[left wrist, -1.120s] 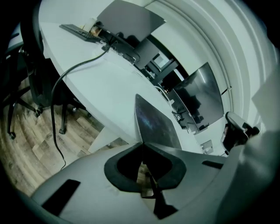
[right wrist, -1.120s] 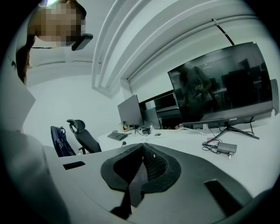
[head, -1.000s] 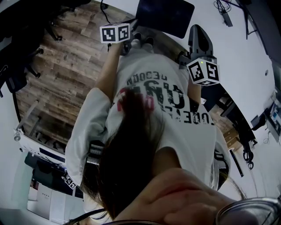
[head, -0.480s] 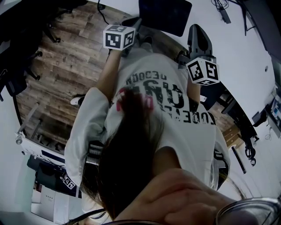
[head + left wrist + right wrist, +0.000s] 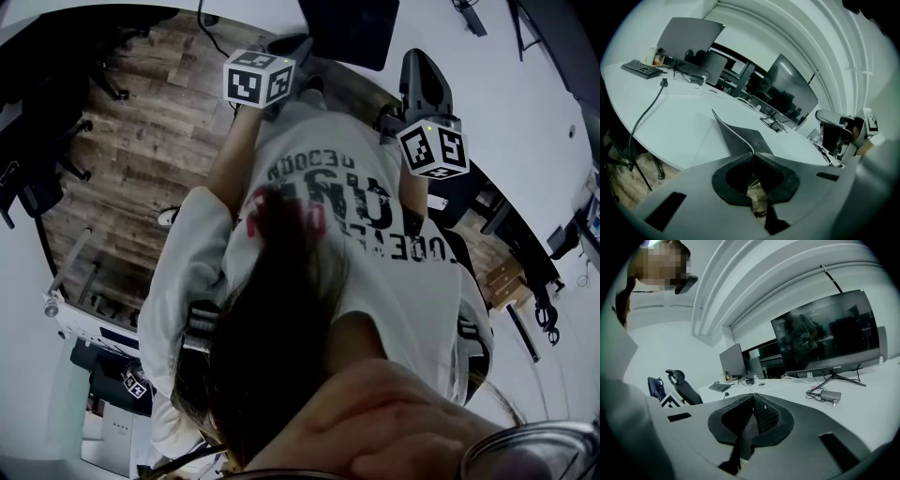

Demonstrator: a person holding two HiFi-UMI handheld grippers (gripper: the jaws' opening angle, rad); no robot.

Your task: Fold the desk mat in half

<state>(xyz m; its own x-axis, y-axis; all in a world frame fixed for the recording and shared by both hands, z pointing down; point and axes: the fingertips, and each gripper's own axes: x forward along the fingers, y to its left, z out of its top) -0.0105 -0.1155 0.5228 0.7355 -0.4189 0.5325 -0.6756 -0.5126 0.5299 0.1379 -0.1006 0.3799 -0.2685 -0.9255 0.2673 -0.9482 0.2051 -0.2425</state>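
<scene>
The dark desk mat (image 5: 743, 136) lies on the white desk (image 5: 675, 122), and one corner of it curls up off the desk into my left gripper (image 5: 753, 153), which is shut on that corner. From the head view the mat (image 5: 345, 26) is a dark sheet at the top, with the left gripper (image 5: 284, 52) at its near corner. My right gripper (image 5: 753, 397) is held up in the air with its jaws shut. It points over the desk towards a large monitor, and no mat shows ahead of its tips. In the head view its marker cube (image 5: 433, 150) is by the person's right side.
Monitors (image 5: 790, 96), a keyboard (image 5: 641, 69) and a trailing cable (image 5: 644, 119) sit on the white desk. A power brick (image 5: 828, 395) lies under the big monitor (image 5: 825, 333). A black office chair (image 5: 427, 84) stands by the right gripper. Wooden floor (image 5: 141, 141) lies to the left.
The left gripper's marker cube has shifted a little to the right and turned. The mat and desk have slid slightly towards the top of the head view. The right gripper has barely moved.
</scene>
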